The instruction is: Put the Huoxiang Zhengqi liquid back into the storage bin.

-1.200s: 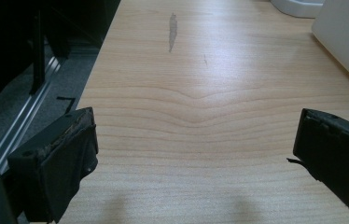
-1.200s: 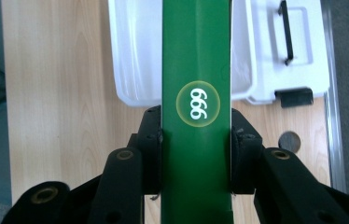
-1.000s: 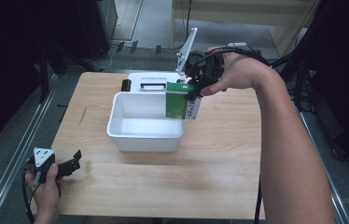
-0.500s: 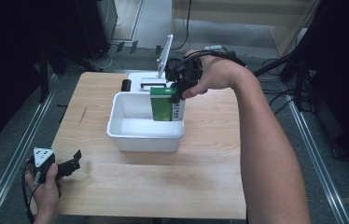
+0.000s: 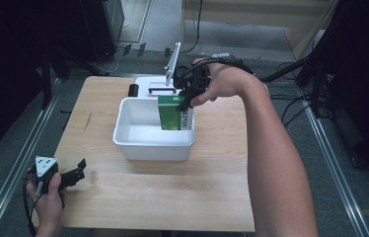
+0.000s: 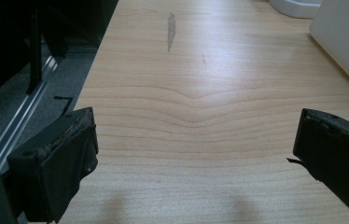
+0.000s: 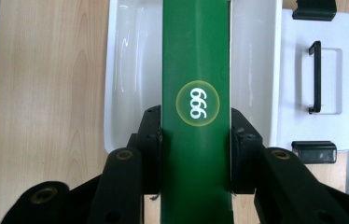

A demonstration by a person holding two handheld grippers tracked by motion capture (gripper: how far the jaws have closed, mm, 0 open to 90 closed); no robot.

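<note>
Your right tool (image 7: pixel 196 154) clamps the green box (image 7: pixel 196 70) by its narrow sides, upright, low over the white tub's (image 5: pixel 123 132) right end, partly inside. Set-down and release not yet done. White lid (image 7: pixel 319 37) lies just behind the tub. Your left tool (image 6: pixel 196 158) idles released over the counter (image 6: pixel 200 70).

Green box clamped over the white tub

My right gripper (image 7: pixel 196 154) had its two black jaws pressed against the sides of a green box (image 7: pixel 196 56) marked "999" in a yellow-ringed circle. Below the box lay the white tub (image 7: pixel 121 70) on the wooden table (image 7: pixel 46 93), and beside the tub sat a white lid (image 7: pixel 345 79) with a black handle (image 7: pixel 315 77) and black clips.
</note>
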